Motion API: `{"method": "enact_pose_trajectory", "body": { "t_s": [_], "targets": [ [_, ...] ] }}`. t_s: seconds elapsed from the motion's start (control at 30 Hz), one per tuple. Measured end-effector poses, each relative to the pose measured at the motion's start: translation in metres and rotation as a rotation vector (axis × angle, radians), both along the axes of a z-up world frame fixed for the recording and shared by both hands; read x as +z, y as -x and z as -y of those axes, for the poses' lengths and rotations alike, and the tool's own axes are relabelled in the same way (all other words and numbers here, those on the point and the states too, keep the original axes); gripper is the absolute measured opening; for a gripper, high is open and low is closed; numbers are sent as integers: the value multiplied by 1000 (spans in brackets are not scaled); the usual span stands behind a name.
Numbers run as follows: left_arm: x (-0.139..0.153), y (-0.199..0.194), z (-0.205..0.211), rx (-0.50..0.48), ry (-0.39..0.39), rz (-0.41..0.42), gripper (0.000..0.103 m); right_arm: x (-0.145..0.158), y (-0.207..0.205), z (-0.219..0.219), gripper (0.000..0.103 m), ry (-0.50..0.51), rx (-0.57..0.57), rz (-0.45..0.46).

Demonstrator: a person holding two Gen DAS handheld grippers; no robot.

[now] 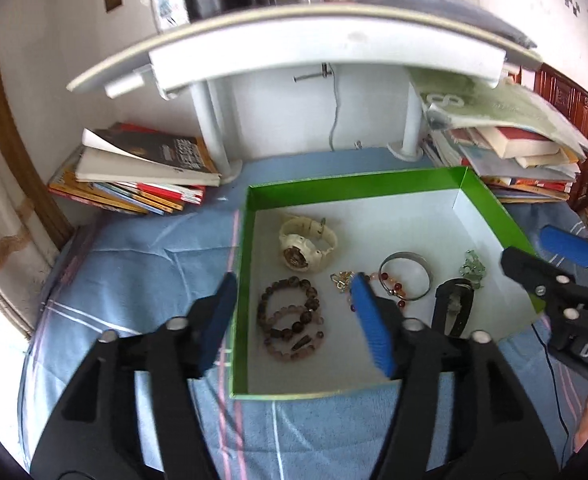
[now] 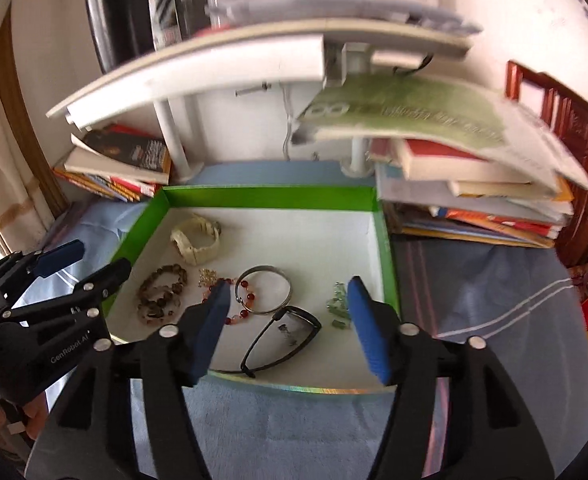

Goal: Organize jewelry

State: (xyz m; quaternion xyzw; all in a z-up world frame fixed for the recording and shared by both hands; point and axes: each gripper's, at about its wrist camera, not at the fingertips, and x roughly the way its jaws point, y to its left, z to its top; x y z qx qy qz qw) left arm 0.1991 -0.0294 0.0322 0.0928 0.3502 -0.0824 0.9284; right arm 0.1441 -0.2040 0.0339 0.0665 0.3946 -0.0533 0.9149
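Ahead of me a white wall (image 1: 278, 120) rises behind a white shelf (image 1: 325, 46) on two posts. Books (image 1: 142, 168) are stacked to my left, a taller pile (image 2: 473, 196) to my right. A blue striped cloth (image 1: 142, 264) covers the surface. Carved red wood (image 2: 565, 120) stands far right, brightly daylit.

Black tool (image 2: 290, 328) arms, blue pads (silver screws).
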Motion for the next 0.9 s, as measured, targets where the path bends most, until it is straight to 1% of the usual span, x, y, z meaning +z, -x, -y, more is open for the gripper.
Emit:
{"method": "enact_pose_trajectory", "body": {
  "t_s": [0.03,0.07,0.1,0.13,0.17,0.2,0.23,0.37,0.47,0.57,0.73,0.9],
  "targets": [
    [3,5,-1,1,0,8,69,5,9,0,76,-5,-3,17],
    [6,13,-4,6,1,22,71,9,18,0,79,-8,-10,36],
    [9,21,-6,12,2,34,75,12,29,-1,85,-6,-20,56],
    [13,32,-10,19,7,52,78,15,36,-2,89,-1,-27,68],
    [14,40,-12,22,12,65,83,18,47,-3,91,9,-37,86],
    [16,50,-15,26,17,82,87,19,58,-6,95,24,-48,101],
    [17,63,-18,28,17,107,88,19,66,-8,98,39,-56,111],
    [19,93,-25,39,27,150,94,17,87,-12,98,73,-77,110],
    [21,106,-33,44,64,148,96,16,96,-12,100,55,-88,89],
    [22,113,-38,46,87,138,97,19,107,-16,100,57,-92,107],
    [22,127,-36,33,75,148,97,23,118,-30,100,100,-78,126],
    [25,136,-38,23,75,162,99,25,121,-34,100,100,-73,129]
  ]
}}
